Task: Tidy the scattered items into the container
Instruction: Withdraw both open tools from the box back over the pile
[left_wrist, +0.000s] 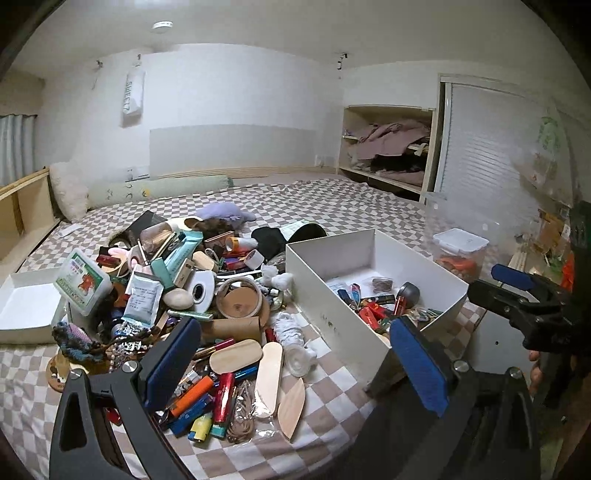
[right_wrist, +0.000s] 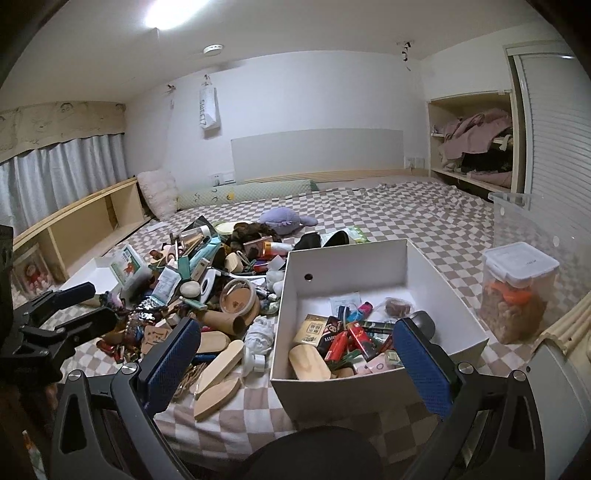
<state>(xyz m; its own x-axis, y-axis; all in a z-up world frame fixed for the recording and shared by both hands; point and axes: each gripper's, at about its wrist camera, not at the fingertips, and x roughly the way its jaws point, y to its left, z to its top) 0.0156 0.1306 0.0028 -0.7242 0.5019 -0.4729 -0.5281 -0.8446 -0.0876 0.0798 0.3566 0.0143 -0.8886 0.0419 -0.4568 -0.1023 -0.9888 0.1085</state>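
Left gripper (left_wrist: 295, 363): spread wide with nothing between its blue pads, hovering over the near edge of the pile.
Right gripper (right_wrist: 297, 363): also spread wide and empty, poised above the near wall of the white box.
White box (right_wrist: 369, 266): open-topped, on the checkered bedspread (right_wrist: 406, 218), just right of the pile; it holds red packets, a wooden oval piece, a dark round tin and other small things.
Pile of scattered items (left_wrist: 192, 288): on the bed left of the box, touching its left wall; tape roll, cardboard tube, lighters, wooden pieces and pouches lie jumbled together.
Lidded plastic jar (right_wrist: 517, 291): upright on the bed, right of the box, apart from it.
Purple plush toy (right_wrist: 284, 219): behind the pile.
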